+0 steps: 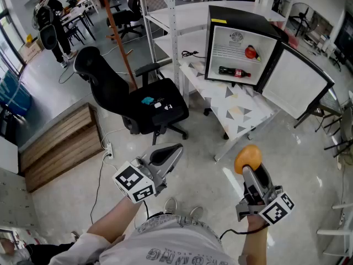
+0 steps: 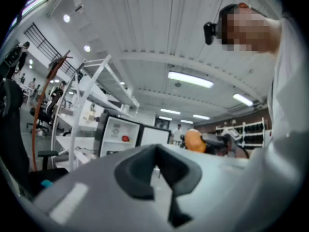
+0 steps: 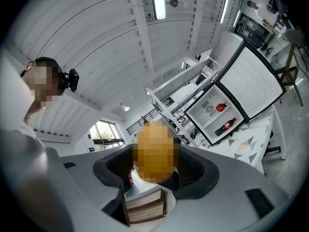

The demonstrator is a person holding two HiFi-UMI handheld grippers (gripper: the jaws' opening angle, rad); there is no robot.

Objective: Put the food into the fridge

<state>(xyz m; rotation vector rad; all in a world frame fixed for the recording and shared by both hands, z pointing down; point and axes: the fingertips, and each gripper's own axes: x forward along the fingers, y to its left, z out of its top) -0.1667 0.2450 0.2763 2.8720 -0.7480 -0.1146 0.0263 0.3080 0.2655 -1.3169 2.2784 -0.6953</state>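
My right gripper [image 1: 251,171] is shut on a round orange-yellow piece of food [image 1: 247,158], held up in front of me; its own view shows the food [image 3: 155,151] wedged between the dark pads of the right gripper [image 3: 155,167]. To the left my left gripper [image 1: 172,152] is shut, with nothing in it, and the left gripper [image 2: 155,159] shows the same in its own view. A small black fridge [image 1: 242,16] stands ahead on a table with its door [image 1: 298,81] swung open to the right. Inside are a red fruit [image 1: 251,52] and a cola bottle [image 1: 234,72].
The fridge stands on a white table with a triangle-patterned top [image 1: 237,104]. A black office chair [image 1: 140,101] stands left of it, with a white shelving rack [image 1: 165,15] behind. A low wooden platform [image 1: 60,145] lies at the left. A person [image 1: 49,21] stands far back.
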